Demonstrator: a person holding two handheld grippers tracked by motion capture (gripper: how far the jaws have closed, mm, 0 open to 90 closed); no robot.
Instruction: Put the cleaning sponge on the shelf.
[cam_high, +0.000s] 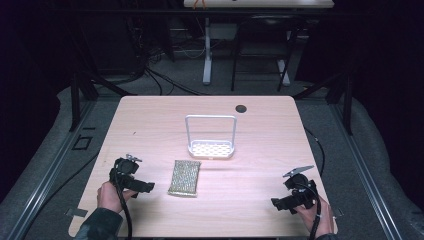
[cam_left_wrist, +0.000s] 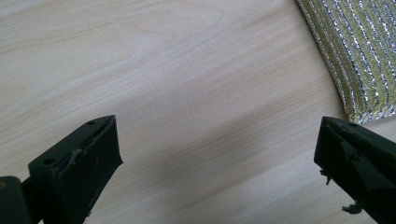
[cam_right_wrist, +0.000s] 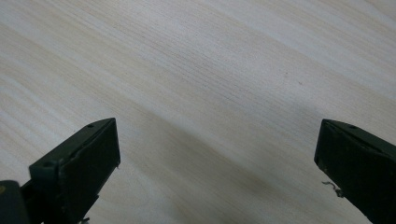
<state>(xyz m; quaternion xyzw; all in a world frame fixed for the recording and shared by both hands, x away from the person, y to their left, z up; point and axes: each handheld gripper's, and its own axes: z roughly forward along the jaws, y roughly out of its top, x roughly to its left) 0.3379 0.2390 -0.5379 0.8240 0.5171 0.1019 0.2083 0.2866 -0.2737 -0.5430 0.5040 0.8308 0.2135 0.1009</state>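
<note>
You are holding the left gripper (cam_high: 134, 181) low over the near-left part of the table (cam_high: 150, 120), with your left hand (cam_high: 111, 196) wrapping it from below. Its jaws are standing wide apart and gripping nothing; in the left gripper view only bare wood is lying between them. The shiny gold-and-silver scouring pad (cam_high: 184, 178) is lying flat just right of that gripper, near the table's middle, apart from the jaws. In the left gripper view the pad (cam_left_wrist: 355, 56) is running off the top right corner, so only one woven corner of it is showing there.

You are holding the right gripper (cam_high: 290, 199) over the near-right part of the table, your right hand (cam_high: 314, 216) partly cut off by the bottom edge. Its jaws are also spread wide and empty, with plain wood grain between them in the right gripper view. A grey three-cornered plate is sticking up from its top.

Beyond the pad, toward the far side, a small white rack (cam_high: 211, 137) is standing upright: a perforated tray with a tall wire hoop over it. Whether anything is sitting in that tray is too small to make out. A dark round hole (cam_high: 241, 108) is showing near the table's far edge. The surroundings are falling into darkness; cables and table legs on the floor are only faintly readable.
</note>
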